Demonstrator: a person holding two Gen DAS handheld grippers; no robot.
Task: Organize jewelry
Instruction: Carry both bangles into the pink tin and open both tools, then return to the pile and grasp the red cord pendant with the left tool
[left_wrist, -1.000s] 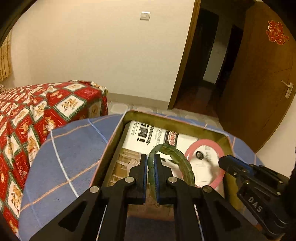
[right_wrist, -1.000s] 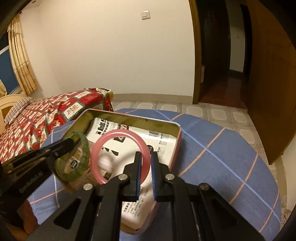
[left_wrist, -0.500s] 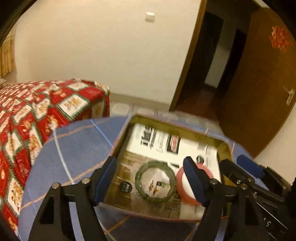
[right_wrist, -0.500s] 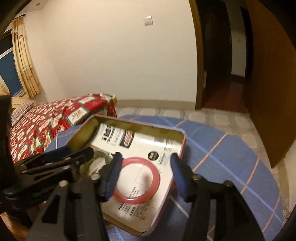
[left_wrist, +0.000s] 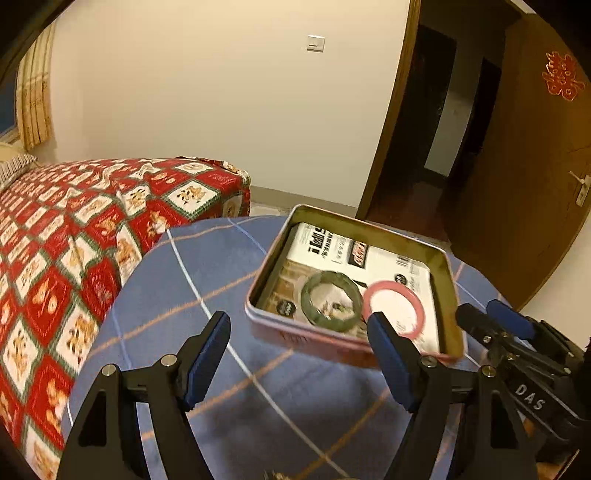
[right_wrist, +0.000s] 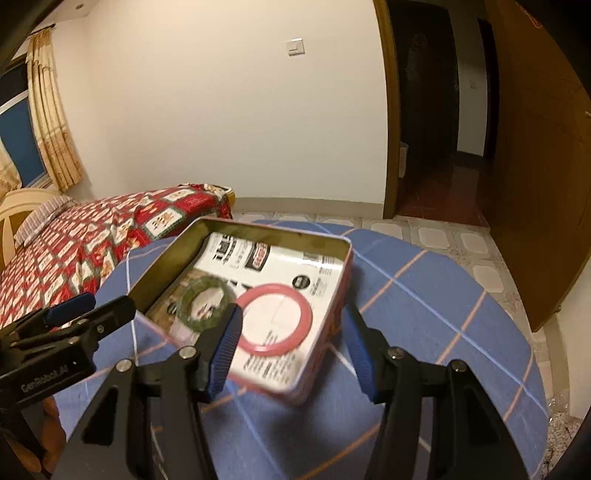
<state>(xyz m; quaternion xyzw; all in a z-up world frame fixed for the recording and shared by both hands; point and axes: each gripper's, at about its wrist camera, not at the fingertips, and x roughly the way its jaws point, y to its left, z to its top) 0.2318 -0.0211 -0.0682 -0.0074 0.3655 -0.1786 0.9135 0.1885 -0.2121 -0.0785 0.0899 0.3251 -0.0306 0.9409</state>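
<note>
Resting flat inside an open metal tin (left_wrist: 448, 280), a dark green bangle (left_wrist: 330, 301) and a pink bangle (left_wrist: 393, 308) lie side by side on a printed white leaflet (left_wrist: 388, 264); in the left wrist view their rims appear to touch or overlap, though blur keeps that uncertain. The leaflet carries bold black characters and a red-and-black logo, too blurred to read. The tin sits on a bench covered by a blue cloth with orange and white lines (left_wrist: 207, 280).

The left gripper (left_wrist: 299, 350) has its blue-padded fingers spread wide, holding nothing, above the cloth at the tin's 6 o'clock side. The right gripper (right_wrist: 291, 343) is likewise spread wide and empty, its fingers straddling the tin's near corner.

From the left wrist, the right gripper appears at 4 o'clock with white letters "DAS" on its black body, and a red paper-cut ornament (left_wrist: 563, 75) hangs on the wooden door at 1 o'clock. From the right wrist, the left gripper (right_wrist: 90, 308) shows at 9 o'clock, stamped "GenRobot.AI", while a curtained window (right_wrist: 22, 144) sits at 10 o'clock. Both views show a bed under a red patterned quilt (right_wrist: 92, 236) and a wall switch (right_wrist: 295, 47).
</note>
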